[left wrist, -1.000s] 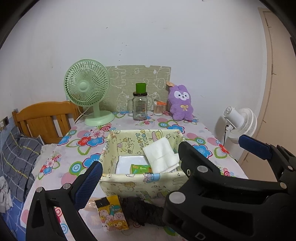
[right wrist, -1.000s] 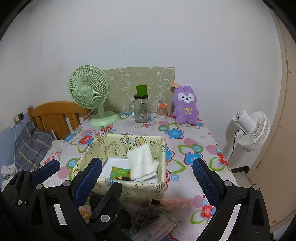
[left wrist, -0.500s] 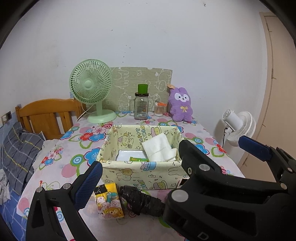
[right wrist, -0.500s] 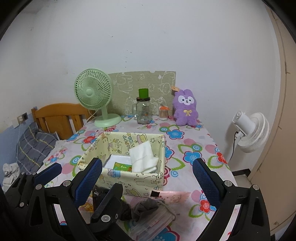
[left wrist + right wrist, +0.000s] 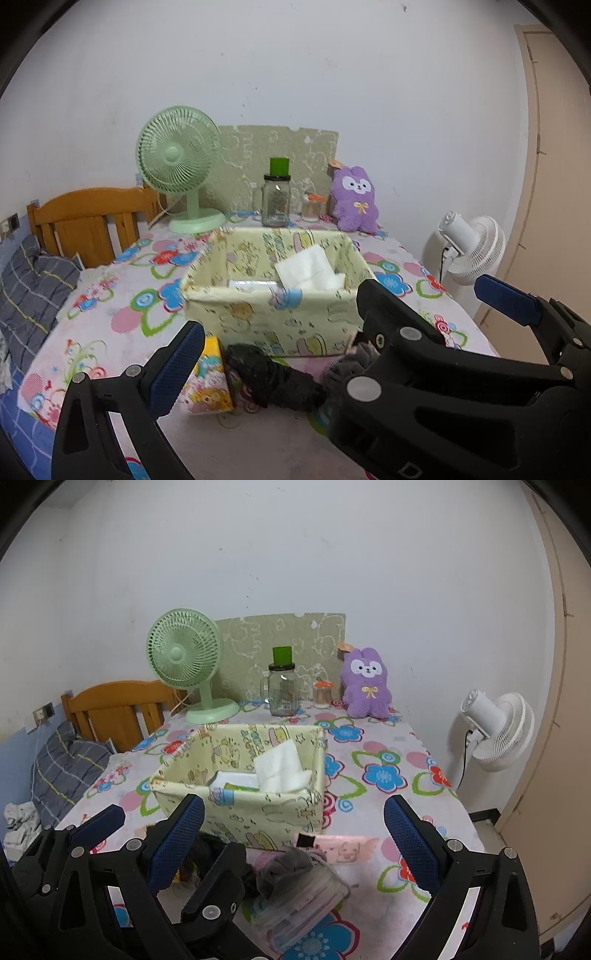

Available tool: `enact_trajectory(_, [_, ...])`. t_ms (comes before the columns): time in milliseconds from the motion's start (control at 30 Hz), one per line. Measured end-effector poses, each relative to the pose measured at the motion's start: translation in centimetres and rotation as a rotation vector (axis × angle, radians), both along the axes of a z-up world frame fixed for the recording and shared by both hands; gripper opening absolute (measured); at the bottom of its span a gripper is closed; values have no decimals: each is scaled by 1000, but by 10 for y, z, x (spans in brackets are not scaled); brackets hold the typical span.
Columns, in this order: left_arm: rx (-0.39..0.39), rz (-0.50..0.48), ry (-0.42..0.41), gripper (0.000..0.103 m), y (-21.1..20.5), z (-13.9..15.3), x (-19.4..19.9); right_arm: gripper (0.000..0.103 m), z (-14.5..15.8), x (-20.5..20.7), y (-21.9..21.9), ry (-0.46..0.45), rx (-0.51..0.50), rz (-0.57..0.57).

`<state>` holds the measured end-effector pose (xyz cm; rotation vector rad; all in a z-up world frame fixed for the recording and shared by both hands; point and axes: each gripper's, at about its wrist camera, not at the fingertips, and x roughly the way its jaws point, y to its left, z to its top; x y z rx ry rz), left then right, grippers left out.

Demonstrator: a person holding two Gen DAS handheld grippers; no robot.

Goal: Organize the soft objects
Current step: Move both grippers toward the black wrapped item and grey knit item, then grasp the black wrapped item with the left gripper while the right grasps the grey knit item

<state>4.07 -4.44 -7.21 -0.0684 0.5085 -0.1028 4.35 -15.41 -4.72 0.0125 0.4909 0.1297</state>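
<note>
Bearing cartoon print, fabric bin (image 5: 258, 317).

table (image 5: 391, 746): floral cloth | on it: fabric bin (image 5: 258, 812), green fan (image 5: 184, 653), jar (image 5: 282, 696), purple plush (image 5: 365, 683)

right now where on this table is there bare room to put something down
Free: the cloth right of the fabric box, out to the table edge, and the strip left of the box. Crowded: the front, with dark socks, a yellow packet and a pink pouch, and the back row by the green fan.
</note>
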Motion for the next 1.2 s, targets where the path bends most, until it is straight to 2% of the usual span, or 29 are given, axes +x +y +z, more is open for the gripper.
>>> enact_trajectory(267, [-23, -11, 48, 103, -3, -26, 3, 96, -24, -3, -5, 27, -4, -4])
enact_trajectory(600, [19, -19, 81, 102, -12, -47, 2, 96, -51, 4, -9, 100, -2, 18])
enact_trajectory(800, [26, -14, 120, 99, -13, -57, 10, 92, -63, 13, -10, 137, 7, 22])
enact_trajectory(933, [31, -5, 141, 91, -13, -62, 16, 92, -70, 19, -9, 157, 13, 30])
enact_trajectory(1200, [32, 10, 176, 91, -8, -72, 29, 85, -82, 36, -5, 202, 18, 59])
